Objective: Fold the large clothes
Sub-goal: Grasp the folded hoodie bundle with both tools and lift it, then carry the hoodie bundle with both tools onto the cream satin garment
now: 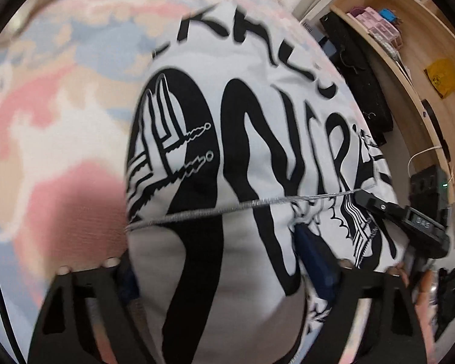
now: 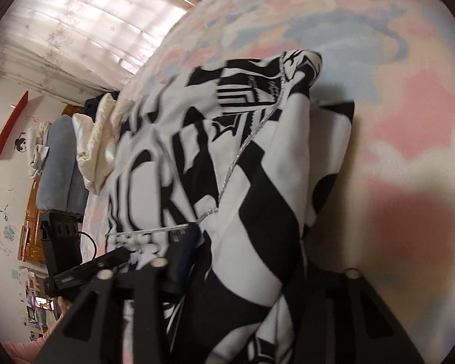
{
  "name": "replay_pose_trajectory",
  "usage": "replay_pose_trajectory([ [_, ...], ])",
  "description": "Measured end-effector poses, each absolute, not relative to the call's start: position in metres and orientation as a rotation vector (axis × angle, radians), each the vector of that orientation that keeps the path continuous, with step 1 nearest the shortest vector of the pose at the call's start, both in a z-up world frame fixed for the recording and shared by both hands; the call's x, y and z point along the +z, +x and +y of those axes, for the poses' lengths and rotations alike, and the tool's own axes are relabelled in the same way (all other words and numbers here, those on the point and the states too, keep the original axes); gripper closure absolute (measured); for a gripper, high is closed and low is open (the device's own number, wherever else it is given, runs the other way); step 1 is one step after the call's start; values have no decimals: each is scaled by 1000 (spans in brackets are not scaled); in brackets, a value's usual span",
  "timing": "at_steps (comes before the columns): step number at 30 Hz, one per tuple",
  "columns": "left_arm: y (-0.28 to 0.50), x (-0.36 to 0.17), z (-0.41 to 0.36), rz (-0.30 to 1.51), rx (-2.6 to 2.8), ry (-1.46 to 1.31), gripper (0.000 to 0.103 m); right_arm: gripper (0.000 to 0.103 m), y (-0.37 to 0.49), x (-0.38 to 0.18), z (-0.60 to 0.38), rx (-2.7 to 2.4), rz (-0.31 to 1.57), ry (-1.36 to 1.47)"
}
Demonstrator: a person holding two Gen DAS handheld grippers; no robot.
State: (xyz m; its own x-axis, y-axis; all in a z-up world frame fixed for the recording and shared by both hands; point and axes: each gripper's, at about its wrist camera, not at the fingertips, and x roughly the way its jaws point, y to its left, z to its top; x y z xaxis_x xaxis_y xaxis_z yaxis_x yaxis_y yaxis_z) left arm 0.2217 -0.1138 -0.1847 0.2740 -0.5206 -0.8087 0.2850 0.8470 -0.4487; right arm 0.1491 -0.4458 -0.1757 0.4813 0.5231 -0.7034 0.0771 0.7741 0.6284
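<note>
Garment: a large white garment [image 1: 251,157] with bold black lettering and a silver stitched seam lay on a bedspread [image 1: 45,97] patterned in pink, blue and cream.
Left gripper: the left gripper [image 1: 227,261] stood fairly wide, one black finger [image 1: 85,297] at the garment's left edge and the other over its printed right part, with a broad stretch of cloth between them; whether the pads pressed on the fabric could not be told.
Right gripper: the right gripper [image 2: 251,273] stood partly closed, its two fingers either side of a raised fold of the same garment [image 2: 227,157]; the fold filled the gap, but the blurred view did not show a firm pinch.
Meeting point: in the left wrist view the right gripper's tip [image 1: 376,203] lay on the silver seam at the garment's right edge.
Surroundings: a wooden shelf [image 1: 409,69] stood beyond the bed; curtains [image 2: 91,24] hung at the window.
</note>
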Motion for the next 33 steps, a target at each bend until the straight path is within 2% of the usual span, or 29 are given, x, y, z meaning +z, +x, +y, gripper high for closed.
replay_pose_trajectory([
  [2, 212, -169, -116, 1116, -543, -166, 43, 75, 143, -161, -433, 290, 1028, 617],
  [5, 201, -151, -112, 1083, -535, -117, 49, 79, 132, -136, -408, 289, 1004, 544],
  [14, 157, -110, -34, 1076, -499, -125, 52, 80, 101, -92, -325, 374, 996, 466],
  [22, 122, -53, 81, 972, -390, -128, 52, 80, 99, -52, -222, 519, 950, 408],
  [27, 131, -12, 142, 913, -320, -116, 52, 80, 122, -15, -149, 618, 896, 347],
  [33, 197, 47, 208, 843, -253, -84, 52, 80, 191, 27, -80, 690, 837, 329],
])
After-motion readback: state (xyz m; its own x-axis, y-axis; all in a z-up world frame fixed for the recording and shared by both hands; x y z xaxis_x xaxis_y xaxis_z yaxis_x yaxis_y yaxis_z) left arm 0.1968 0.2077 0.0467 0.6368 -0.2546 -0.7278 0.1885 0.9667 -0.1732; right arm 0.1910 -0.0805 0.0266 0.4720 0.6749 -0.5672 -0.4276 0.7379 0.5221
